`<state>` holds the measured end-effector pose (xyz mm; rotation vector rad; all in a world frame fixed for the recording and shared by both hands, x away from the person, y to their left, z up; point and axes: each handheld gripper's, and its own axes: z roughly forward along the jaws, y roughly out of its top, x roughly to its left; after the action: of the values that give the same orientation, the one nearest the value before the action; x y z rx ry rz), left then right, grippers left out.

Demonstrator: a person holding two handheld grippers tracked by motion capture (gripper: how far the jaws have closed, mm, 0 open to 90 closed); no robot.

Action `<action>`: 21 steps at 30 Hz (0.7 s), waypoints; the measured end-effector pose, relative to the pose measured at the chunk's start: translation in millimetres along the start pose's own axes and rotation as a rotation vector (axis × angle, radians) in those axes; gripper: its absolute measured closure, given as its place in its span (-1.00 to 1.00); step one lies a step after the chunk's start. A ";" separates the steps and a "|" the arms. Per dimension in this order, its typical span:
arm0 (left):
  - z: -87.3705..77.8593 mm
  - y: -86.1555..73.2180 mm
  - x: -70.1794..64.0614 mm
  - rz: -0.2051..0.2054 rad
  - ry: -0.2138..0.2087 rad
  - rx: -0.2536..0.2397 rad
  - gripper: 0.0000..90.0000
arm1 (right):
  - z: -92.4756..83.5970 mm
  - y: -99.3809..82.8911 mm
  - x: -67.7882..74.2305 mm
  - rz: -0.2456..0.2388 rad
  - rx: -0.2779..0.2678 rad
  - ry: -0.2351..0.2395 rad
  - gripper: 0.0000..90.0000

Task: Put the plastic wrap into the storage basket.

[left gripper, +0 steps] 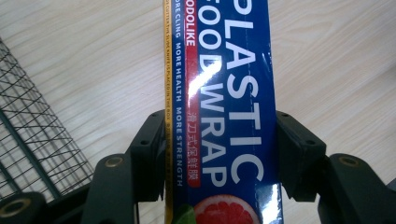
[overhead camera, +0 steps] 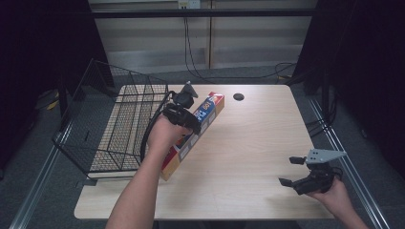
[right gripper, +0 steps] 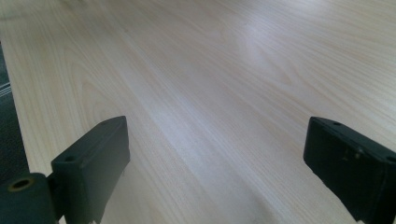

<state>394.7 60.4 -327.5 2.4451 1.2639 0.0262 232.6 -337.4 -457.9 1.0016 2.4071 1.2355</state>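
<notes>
Clearly we clamp the left gripper (left gripper: 219, 140) across the plastic wrap box (left gripper: 224, 93), light, stiff, glossy and slippery; the right gripper (right gripper: 215, 163) gapes, holding nothing.

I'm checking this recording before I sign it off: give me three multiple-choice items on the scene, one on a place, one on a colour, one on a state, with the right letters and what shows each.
1. Where does the wire basket stand?
A. At the table's left edge
B. At the table's right edge
C. On the floor in front of the table

2. What is the main colour of the plastic wrap box?
A. Green
B. Blue
C. Black

3. How does the right hand-held gripper stand?
A. Shut on the box
B. Shut on nothing
C. Open with nothing between its jaws

Answers:
1 A: the high view shows it on the left part of the table, beside the left hand-held gripper.
2 B: the left gripper view shows a blue face with white letters.
3 C: the right gripper view shows its jaws wide apart over bare wood.
</notes>
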 end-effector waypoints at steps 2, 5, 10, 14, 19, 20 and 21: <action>-2.2 0.0 1.7 -0.002 0.001 -0.007 -0.03 | 0.4 0.1 -0.3 0.001 0.000 0.008 -0.84; -5.5 0.2 4.2 -0.009 0.004 -0.009 -0.03 | 0.4 0.3 0.1 0.000 0.000 0.001 -0.84; -10.7 0.5 7.2 -0.024 0.003 -0.011 -0.03 | -0.1 0.0 -0.6 0.003 0.000 0.002 -0.84; -18.0 0.9 11.1 -0.026 0.016 0.001 -0.03 | 0.0 0.2 -0.4 0.002 0.000 0.001 -0.84; -23.3 0.3 15.5 -0.041 0.029 0.004 -0.03 | -0.2 0.4 -0.1 0.002 -0.002 0.000 -0.84; -23.3 0.3 15.5 -0.041 0.029 0.004 -0.03 | -0.2 0.4 -0.1 0.002 -0.002 0.000 -0.84; -25.5 -0.2 17.6 -0.047 0.032 0.002 -0.03 | -0.2 0.4 -0.2 0.001 -0.003 0.001 -0.84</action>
<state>400.1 82.7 -306.8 2.4252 1.3356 0.0518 232.8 -337.4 -457.4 1.0019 2.4054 1.2398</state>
